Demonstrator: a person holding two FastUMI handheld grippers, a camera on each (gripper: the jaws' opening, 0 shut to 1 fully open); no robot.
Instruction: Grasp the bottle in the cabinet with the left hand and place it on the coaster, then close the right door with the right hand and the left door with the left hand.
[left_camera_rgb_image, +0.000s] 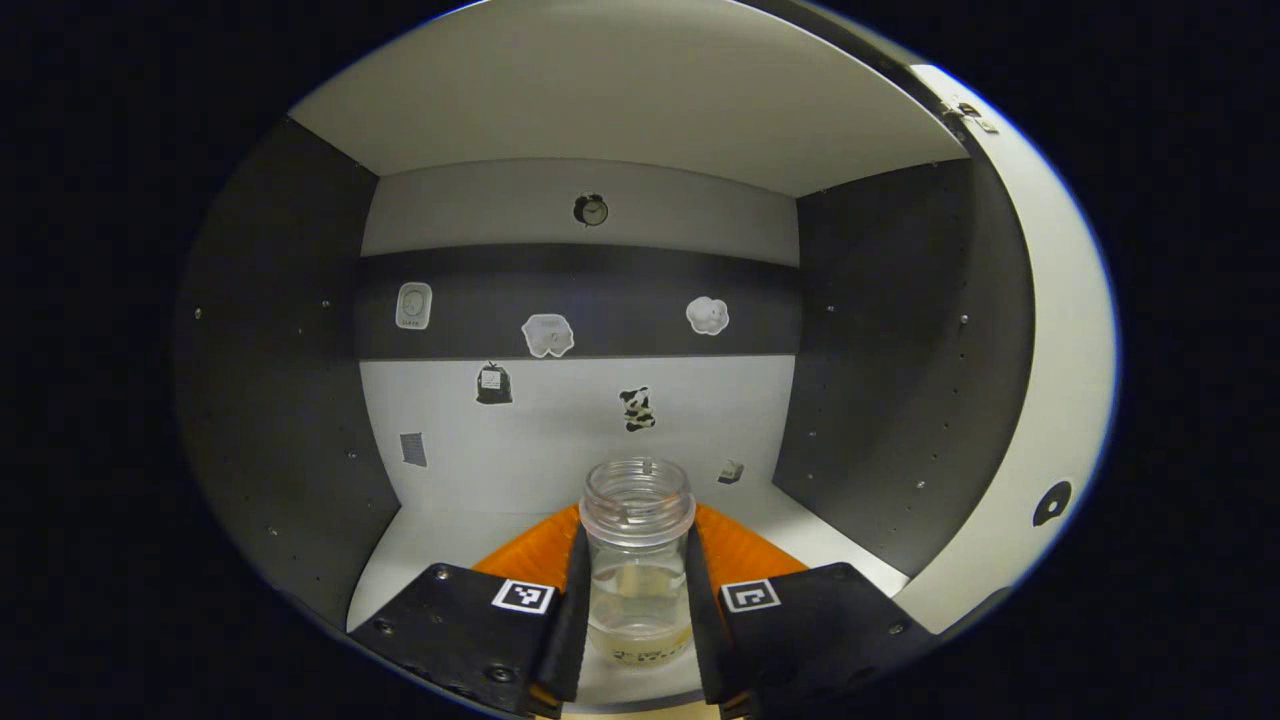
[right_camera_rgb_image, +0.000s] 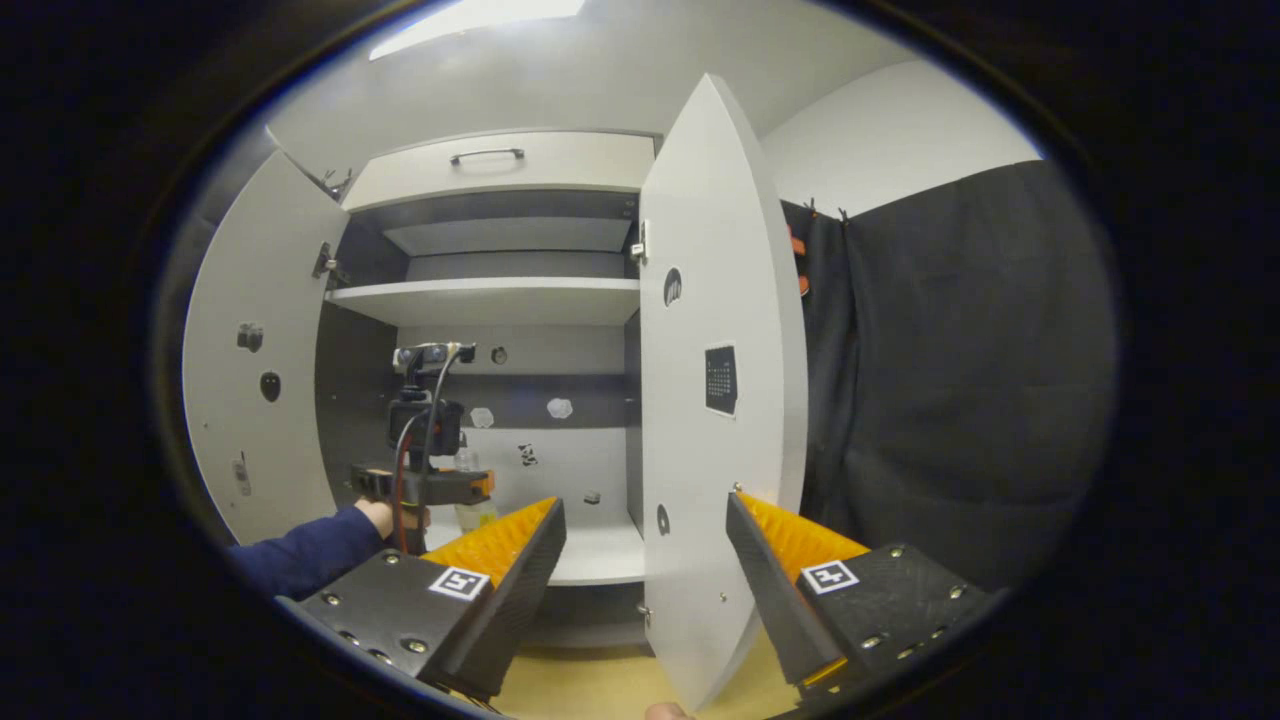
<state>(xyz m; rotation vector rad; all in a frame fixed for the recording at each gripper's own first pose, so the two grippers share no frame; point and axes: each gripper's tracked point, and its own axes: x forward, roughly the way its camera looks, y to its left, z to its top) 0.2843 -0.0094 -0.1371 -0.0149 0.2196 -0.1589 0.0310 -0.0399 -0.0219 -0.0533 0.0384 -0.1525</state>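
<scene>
**Left jaws around bottle inside cabinet**

Left gripper view: the left gripper (left_camera_rgb_image: 637, 610) has its jaws on either side of the clear bottle (left_camera_rgb_image: 637, 560), each finger flush against a side, so it looks gripped. The bottle stands upright on the cabinet's lower shelf (left_camera_rgb_image: 420, 545), between the jaws, its open neck above the fingers. Its base is partly cut off at the view's lower edge, with pale liquid at the bottom.

Right gripper view: the right gripper (right_camera_rgb_image: 645, 560) has its jaws spread wide, holding nothing, in front of the cabinet, with the right door (right_camera_rgb_image: 715, 400) edge between the fingers. The left door (right_camera_rgb_image: 250, 380) is open. A sleeve (right_camera_rgb_image: 300, 560) reaches into the cabinet; the bottle there is mostly hidden behind the other gripper.
</scene>
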